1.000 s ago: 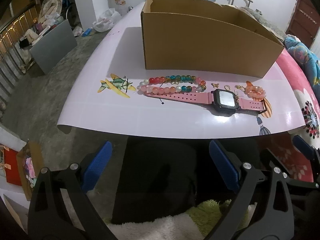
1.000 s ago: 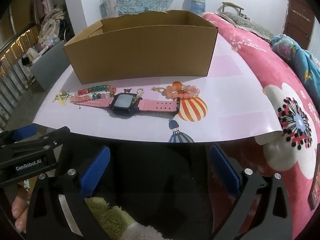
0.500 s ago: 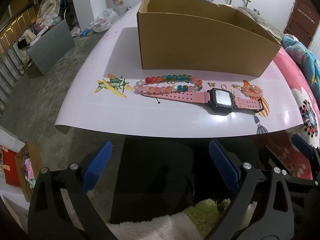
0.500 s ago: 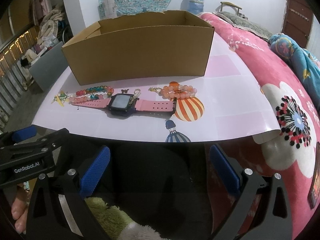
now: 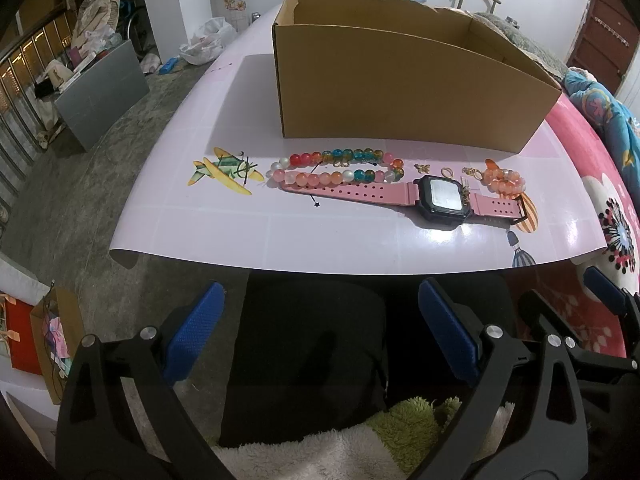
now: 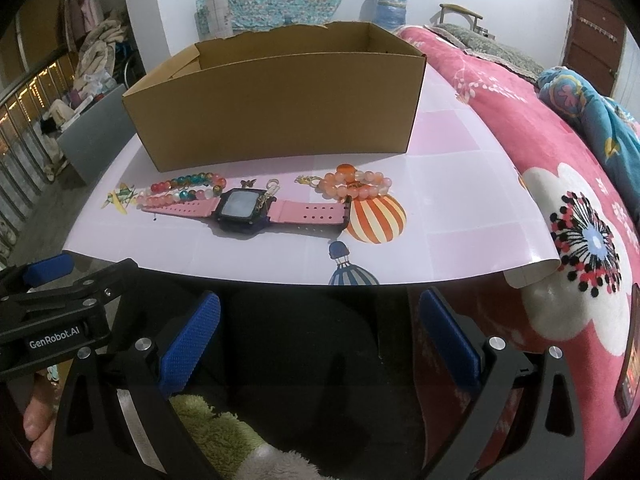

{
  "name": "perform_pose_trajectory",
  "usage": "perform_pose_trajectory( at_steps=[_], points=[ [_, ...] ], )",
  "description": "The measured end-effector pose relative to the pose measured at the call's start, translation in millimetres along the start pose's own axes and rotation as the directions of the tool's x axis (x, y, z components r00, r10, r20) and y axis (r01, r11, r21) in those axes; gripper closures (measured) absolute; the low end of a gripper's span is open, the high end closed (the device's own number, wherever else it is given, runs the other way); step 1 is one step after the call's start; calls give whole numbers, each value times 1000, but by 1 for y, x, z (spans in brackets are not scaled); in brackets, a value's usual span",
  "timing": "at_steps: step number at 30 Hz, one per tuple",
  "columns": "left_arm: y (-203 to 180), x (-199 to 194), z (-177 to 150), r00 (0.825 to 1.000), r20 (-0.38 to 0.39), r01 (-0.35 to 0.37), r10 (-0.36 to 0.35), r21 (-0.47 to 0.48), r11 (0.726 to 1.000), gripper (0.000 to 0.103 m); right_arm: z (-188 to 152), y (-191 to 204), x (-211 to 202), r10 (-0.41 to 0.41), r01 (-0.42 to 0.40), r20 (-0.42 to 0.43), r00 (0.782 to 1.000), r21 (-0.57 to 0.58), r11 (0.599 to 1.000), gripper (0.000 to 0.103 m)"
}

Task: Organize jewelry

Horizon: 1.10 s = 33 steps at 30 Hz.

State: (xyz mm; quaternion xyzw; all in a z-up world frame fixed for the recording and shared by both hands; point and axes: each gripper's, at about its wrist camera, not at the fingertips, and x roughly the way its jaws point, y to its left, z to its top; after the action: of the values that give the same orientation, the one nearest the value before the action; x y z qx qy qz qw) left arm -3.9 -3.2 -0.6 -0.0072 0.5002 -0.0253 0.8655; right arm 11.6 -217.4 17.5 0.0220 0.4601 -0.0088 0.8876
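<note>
Both claws, left point(image 5: 320, 332) and right point(image 6: 320, 332), gape empty; I'd pinch the watch point(image 6: 244, 210) by its strap, then lift into the box point(image 6: 276, 104).

White walls point(image 6: 160, 8) and a grey concrete floor point(image 5: 80, 184). A dark wooden door point(image 6: 596, 36) stands right. A pink floral blanket point(image 6: 520, 128) covers the bed.

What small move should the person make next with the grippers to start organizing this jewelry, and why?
Probably bring the left gripper forward and down to the multicoloured bead bracelet. Both it and the right gripper are open, empty and short of the mat; every piece lies outside the cardboard box, the bracelet on the left.
</note>
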Motion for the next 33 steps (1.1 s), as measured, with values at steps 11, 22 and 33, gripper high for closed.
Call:
perform_pose_trajectory(
  at_steps=[11,22,33],
  points=[
    [0,0,-1,1000,0,6,-6,1,1000,9,0,0,0,-1,1,0,1000,0,1000,6],
    [1,-1,-1,1000,3,8,-8,2,1000,9,1,0,-1,-2,2,3,1000,1,1000,6],
    [1,-1,-1,1000,3,8,-8,1,1000,9,2,-1,-3,-2,2,7,1000,5,1000,6]
  ],
)
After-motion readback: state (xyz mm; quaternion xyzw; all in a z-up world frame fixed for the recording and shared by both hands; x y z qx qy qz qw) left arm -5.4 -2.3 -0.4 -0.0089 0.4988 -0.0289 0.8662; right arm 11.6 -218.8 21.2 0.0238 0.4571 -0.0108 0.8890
